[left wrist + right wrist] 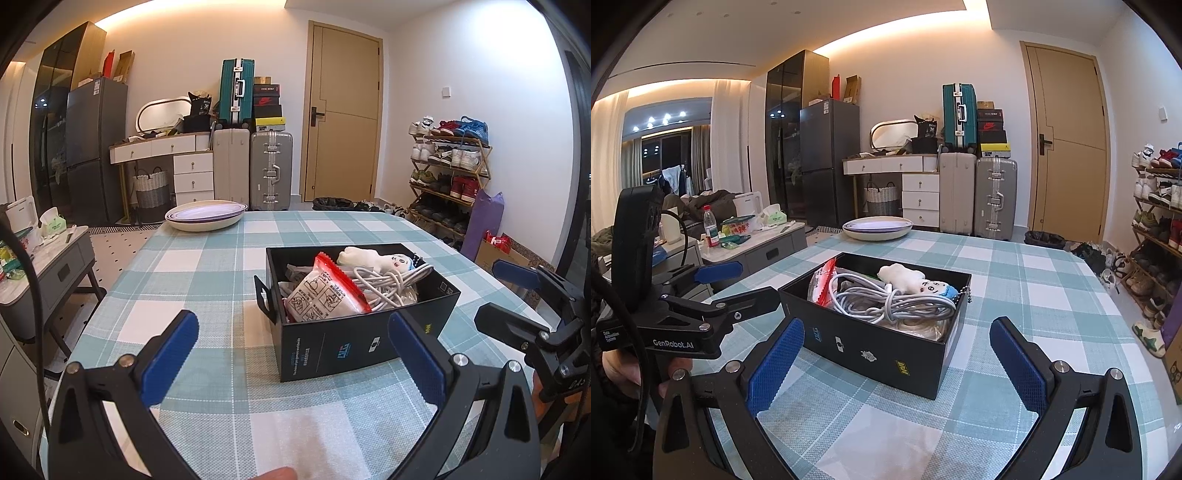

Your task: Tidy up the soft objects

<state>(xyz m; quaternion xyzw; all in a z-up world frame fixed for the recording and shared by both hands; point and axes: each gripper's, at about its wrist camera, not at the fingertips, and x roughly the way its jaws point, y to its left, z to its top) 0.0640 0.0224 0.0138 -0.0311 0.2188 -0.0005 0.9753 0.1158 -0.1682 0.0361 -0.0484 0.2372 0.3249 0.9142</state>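
Both tongs stand spread apart and grip nothing. The left tongs [291, 354] hover low over the checked desk [207, 280], the right tongs [897, 354] just beside them. Straight ahead of both, between their tips, sits the black box [886, 347]. Inside it lie a red-edged packet [325, 291], a coiled white cable [890, 302] and a small plush doll [916, 282].
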